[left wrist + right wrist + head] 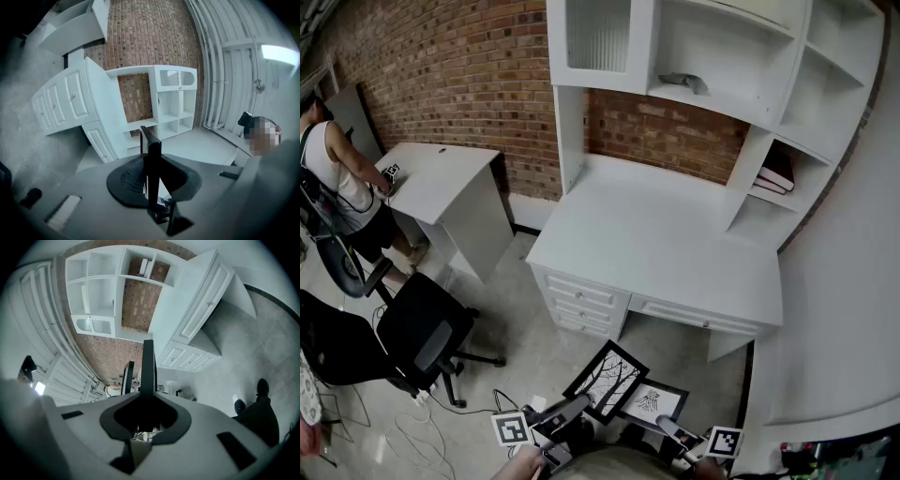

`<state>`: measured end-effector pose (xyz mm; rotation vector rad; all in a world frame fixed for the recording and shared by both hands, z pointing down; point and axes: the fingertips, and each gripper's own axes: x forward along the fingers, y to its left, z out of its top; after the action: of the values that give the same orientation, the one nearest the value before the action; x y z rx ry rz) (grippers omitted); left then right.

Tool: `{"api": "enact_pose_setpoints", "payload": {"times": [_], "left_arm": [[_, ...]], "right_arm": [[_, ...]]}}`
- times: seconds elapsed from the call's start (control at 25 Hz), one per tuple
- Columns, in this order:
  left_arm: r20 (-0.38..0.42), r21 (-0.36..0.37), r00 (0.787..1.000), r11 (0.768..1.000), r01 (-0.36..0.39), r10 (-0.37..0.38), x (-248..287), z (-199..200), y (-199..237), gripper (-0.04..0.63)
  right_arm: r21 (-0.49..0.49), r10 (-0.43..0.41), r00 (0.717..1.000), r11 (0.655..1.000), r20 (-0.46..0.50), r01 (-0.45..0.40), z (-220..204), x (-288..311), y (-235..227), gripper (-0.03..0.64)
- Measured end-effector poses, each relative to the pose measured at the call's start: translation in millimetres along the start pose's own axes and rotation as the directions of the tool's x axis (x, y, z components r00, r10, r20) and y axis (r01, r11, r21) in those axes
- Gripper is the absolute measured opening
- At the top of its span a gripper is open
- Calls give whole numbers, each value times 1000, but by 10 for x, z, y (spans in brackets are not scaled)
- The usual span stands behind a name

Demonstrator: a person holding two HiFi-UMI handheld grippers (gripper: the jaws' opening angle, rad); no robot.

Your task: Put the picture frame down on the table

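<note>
In the head view I hold two black picture frames low in front of me, above the floor. My left gripper (579, 404) is shut on the lower edge of the larger frame (606, 380), which shows a tree drawing. My right gripper (669, 427) is shut on the smaller frame (653, 403). In the left gripper view the larger frame (151, 161) stands edge-on in the left gripper (153, 187). The right gripper view shows the smaller frame (148, 369) edge-on in the right gripper (146, 412), with the other frame (127, 378) beside it. The white desk top (656, 239) lies ahead.
A white hutch with shelves (722, 56) stands on the desk's back, with books (776, 176) in its right cubby. Drawers (581, 300) face me. A black office chair (417, 328) and cables (412, 427) are at the left. A person (333, 183) stands at a second white desk (441, 183).
</note>
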<state>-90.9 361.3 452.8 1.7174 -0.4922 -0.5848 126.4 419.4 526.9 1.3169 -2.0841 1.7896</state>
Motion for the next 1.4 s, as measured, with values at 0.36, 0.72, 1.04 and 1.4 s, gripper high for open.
{"api": "enact_pose_setpoints", "payload": {"times": [0.36,0.72,1.04,1.4], "left_arm": [[14,21,999,999,30,-31,-707,460,-41,60],[-12,32,998,998,60,-60,-749,524,-107,58],[0,39,997,997,73,-73,-779,571,-134,60],[-23,58,998,996,65,-63,-588,561,-161,60]], "right_arm": [[190,322,931,916,171,-352,-412,489,1067,35],[224,308,919,904,248,-363,-458,492,1132,36],[203,315,919,909,236,-364,-453,533,1194,35],[62,133,975,987,179,-146,-337,375,728,35]]}}
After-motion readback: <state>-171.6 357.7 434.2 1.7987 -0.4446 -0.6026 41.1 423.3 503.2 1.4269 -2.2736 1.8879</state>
